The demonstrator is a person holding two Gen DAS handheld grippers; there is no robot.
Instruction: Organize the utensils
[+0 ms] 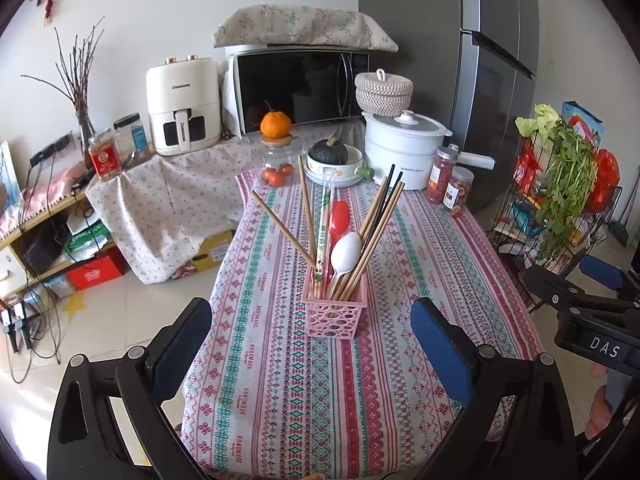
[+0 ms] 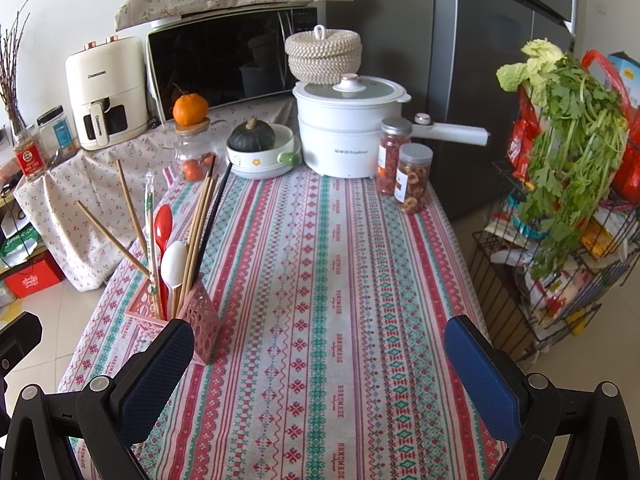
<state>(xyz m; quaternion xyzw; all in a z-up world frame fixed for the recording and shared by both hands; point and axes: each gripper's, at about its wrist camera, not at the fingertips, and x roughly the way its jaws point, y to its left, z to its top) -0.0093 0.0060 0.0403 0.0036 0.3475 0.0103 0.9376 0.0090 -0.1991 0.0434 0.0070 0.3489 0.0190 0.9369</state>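
Observation:
A pink perforated holder (image 1: pixel 335 315) stands on the patterned tablecloth (image 1: pixel 420 264). It holds wooden and dark chopsticks (image 1: pixel 380 220), a wrapped pair (image 1: pixel 325 224), a red spoon (image 1: pixel 339 216) and a white spoon (image 1: pixel 345 254). My left gripper (image 1: pixel 312 344) is open and empty, just in front of the holder. In the right wrist view the holder (image 2: pixel 180 316) sits at the left, beside my left finger pad (image 2: pixel 160 376). My right gripper (image 2: pixel 320 376) is open and empty over bare cloth. It also shows in the left wrist view (image 1: pixel 588 312) at the right edge.
At the table's far end stand a white pot (image 2: pixel 344 132), two snack jars (image 2: pixel 404 168), a bowl with a green squash (image 2: pixel 260 148) and a glass jar topped by an orange (image 2: pixel 192 136). A wire rack with greens (image 2: pixel 560 200) stands right of the table.

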